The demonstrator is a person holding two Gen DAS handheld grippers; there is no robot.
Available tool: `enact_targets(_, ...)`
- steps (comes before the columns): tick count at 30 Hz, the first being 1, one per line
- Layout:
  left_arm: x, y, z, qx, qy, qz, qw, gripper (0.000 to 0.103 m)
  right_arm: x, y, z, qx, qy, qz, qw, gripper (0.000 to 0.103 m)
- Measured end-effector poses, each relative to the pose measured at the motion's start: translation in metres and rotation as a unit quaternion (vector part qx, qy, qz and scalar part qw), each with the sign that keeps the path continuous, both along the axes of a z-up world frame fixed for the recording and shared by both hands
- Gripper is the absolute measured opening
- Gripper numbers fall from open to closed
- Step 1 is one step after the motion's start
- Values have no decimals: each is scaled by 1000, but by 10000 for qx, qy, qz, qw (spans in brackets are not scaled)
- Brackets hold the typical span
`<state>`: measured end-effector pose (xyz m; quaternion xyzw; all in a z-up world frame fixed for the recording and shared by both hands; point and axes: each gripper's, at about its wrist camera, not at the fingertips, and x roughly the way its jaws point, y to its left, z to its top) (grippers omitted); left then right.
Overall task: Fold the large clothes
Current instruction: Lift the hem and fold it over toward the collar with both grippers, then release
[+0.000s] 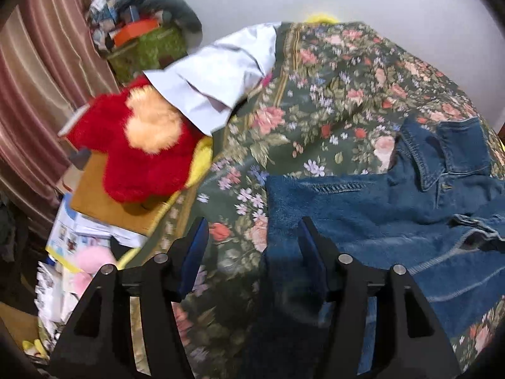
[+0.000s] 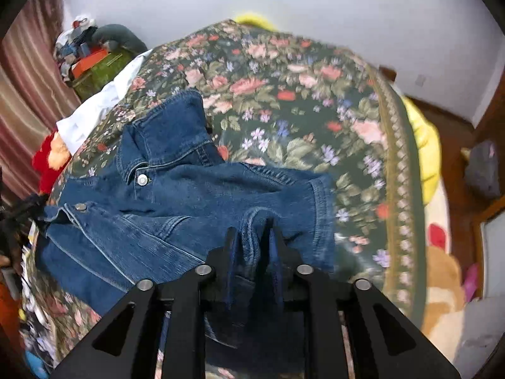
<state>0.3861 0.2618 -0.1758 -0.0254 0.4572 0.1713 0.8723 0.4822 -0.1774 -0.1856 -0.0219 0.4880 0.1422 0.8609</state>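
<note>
Black fingers of the left tool (image 1: 252,237) stand well apart over the near edge of the bed, nothing pinched between them; the jacket's left edge lies under the right-hand finger, and the floral cover shows in the gap. From largest down: the bed, spread with a dark green floral bedspread (image 1: 331,101), fills both views. On it lies the blue denim jacket (image 2: 176,195), front up, collar toward the far side and metal buttons showing, one sleeve folded across the chest. Off the bed's left edge sit a red plush toy (image 1: 132,164) and a pale folded garment (image 1: 221,75) touching it, with a cardboard box (image 1: 104,195) below. The right tool (image 2: 252,237) has its fingers nearly together with a bunched fold of the jacket's denim between them; whether the pads press it I cannot tell.
</note>
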Motion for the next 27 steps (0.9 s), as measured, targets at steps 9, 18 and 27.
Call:
enact_targets(9,-44,-20,33,14,-273,-289,9992,69,-50,-23,31,-558,-428,-71,9975,25)
enact_targets(18,-50,-70,-13,-286,323,-816,9957,70,-85,3,6,-238,-109,472,9985,25)
enact_targets(27,-6,-128,-49,-98,503,-1406,9887,71,-63,58,-30,-529,-218,833,9949,32)
